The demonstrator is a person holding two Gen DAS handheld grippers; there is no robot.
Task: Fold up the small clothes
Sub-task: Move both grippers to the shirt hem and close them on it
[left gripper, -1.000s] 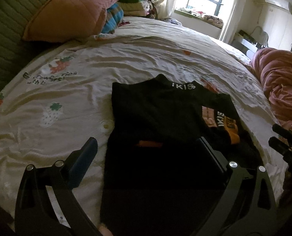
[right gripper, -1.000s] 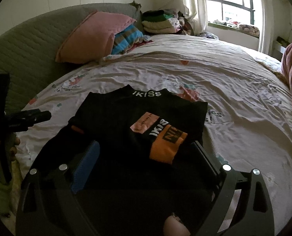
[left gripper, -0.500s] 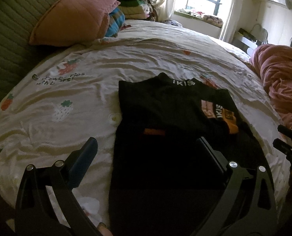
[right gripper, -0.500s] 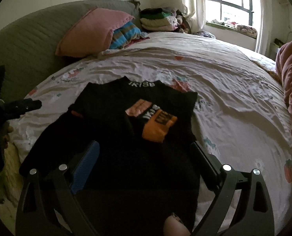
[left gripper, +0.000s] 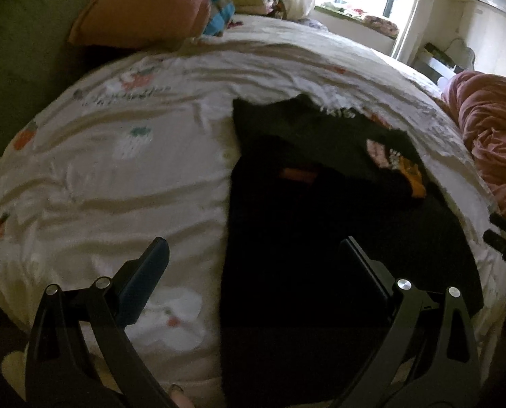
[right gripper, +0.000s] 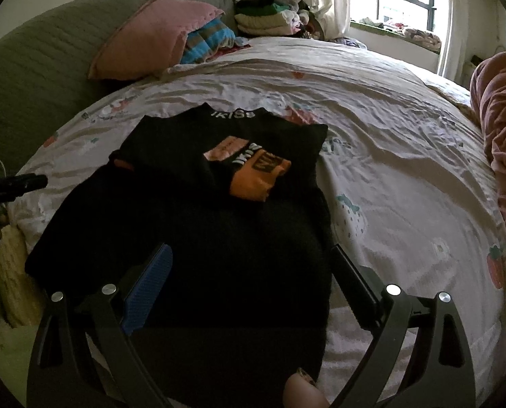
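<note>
Both my claws are hovering released over the black knit sweater with the orange-cuffed sleeves [right gripper: 198, 224], which is lying on the strawberry-print bedsheet [right gripper: 389, 176]

I am holding my right claw [right gripper: 249, 278] low at the hem, jaws wide and gripping nothing, sleeves lying folded across the chest at 12 o'clock; my left claw [left gripper: 253, 272] is straddling the sweater's left edge, equally released. The risk I am judging: pinching only the top layer, or catching sheet with it, dragging the folded sleeves askew

Two wrist views from the bed's [right gripper: 389, 170] near edge (left one blurred), both over the black garment [left gripper: 321, 238].
</note>
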